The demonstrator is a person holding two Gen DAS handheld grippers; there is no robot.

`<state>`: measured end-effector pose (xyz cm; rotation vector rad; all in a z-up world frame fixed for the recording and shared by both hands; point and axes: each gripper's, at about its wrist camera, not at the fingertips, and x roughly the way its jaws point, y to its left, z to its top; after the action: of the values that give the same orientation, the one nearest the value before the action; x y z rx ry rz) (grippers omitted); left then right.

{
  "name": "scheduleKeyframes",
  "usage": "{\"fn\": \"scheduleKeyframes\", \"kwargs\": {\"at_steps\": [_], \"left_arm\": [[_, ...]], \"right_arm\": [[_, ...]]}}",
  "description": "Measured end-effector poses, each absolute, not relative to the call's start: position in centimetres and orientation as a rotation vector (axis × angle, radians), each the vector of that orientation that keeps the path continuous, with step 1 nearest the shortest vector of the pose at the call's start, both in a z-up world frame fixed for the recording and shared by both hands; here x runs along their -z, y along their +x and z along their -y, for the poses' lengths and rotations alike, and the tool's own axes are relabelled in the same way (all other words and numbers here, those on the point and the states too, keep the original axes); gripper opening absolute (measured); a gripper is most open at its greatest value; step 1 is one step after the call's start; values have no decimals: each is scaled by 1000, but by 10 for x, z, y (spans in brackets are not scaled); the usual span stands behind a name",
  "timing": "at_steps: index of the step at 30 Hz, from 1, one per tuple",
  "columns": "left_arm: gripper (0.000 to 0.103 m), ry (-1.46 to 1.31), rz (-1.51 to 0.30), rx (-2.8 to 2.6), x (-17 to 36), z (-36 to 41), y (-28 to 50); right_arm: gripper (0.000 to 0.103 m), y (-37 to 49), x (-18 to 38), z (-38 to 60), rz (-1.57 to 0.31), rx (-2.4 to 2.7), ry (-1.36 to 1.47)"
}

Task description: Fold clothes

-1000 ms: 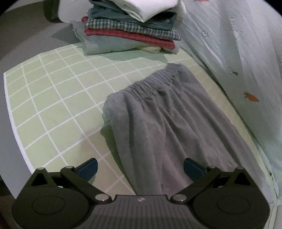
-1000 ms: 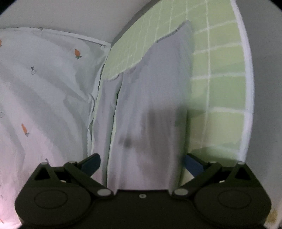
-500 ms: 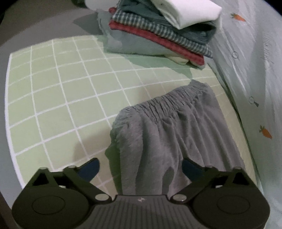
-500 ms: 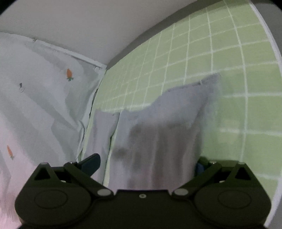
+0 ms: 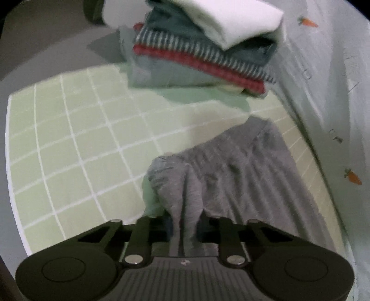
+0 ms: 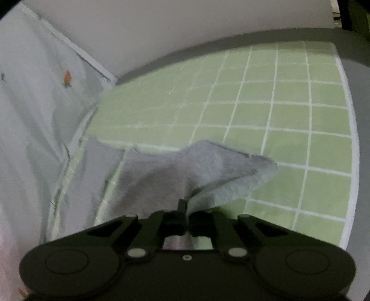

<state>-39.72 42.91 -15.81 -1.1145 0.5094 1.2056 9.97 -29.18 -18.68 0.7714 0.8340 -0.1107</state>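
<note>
Grey shorts [image 5: 249, 176] on green grid mat [image 5: 76, 148], elastic waistband bunched, cloth ridged; hem end [image 6: 208, 166] lifted off mat. Left tool [image 5: 185, 222] closing, pinching fold of waist end; right tool [image 6: 182, 208] clamped on hem end. Folded stack [image 5: 208, 51] just beyond waistband. Carrot-print sheet [image 5: 335, 92] along shorts' far side. Open mat on other side, out to white edge.

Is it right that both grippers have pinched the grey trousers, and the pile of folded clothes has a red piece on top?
Not quite: the pile of folded clothes has a white piece on top, as the left wrist view shows. Both the left gripper and right gripper pinch the grey trousers.
</note>
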Motion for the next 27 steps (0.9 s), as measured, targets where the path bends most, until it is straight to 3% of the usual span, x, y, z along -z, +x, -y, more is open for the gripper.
{"fn": "scheduleKeyframes", "kwargs": {"at_steps": [15,27], "left_arm": [[13,-1024,-356,-1231,66,-433,-404],[12,-1102,-359,-1333,71,-448,-387]], "right_arm": [[2,63,74,304,-569,46,885],[2,133,76,270,-677,69,857]]}}
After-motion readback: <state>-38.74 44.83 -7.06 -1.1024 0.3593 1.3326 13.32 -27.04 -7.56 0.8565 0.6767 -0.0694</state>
